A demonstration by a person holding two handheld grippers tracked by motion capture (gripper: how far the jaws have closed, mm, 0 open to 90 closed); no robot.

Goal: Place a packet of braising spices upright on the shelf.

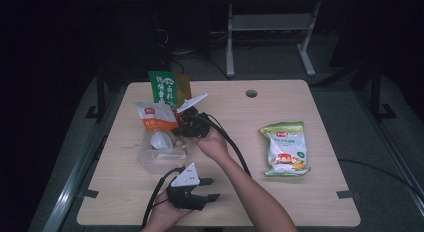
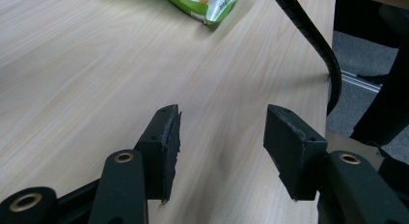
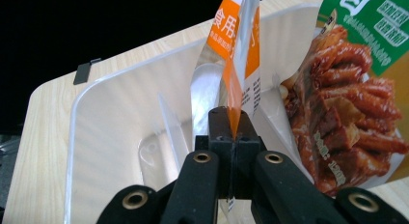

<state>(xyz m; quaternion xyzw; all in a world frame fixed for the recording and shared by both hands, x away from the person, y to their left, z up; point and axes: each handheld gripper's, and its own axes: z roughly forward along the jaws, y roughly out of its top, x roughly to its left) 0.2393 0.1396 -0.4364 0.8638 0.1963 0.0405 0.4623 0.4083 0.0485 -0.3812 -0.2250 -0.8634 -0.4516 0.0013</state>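
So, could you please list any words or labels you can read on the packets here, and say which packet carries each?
Orange-and-white foil pouch: "食用", other print too small.
Green snack packet picturing brown strips: white characters cropped, unreadable.
Green-and-white bag: print too blurred.

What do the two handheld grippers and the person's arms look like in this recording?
Both the left gripper and right gripper are black, each topped by a grey three-cornered plate and trailing a black ribbed cable. Their jaws are black blocks on arms with brass-coloured rivets. The forearms are bare, with no sleeves visible.

Orange-white pouch (image 3: 235,45), black tool (image 3: 230,132)
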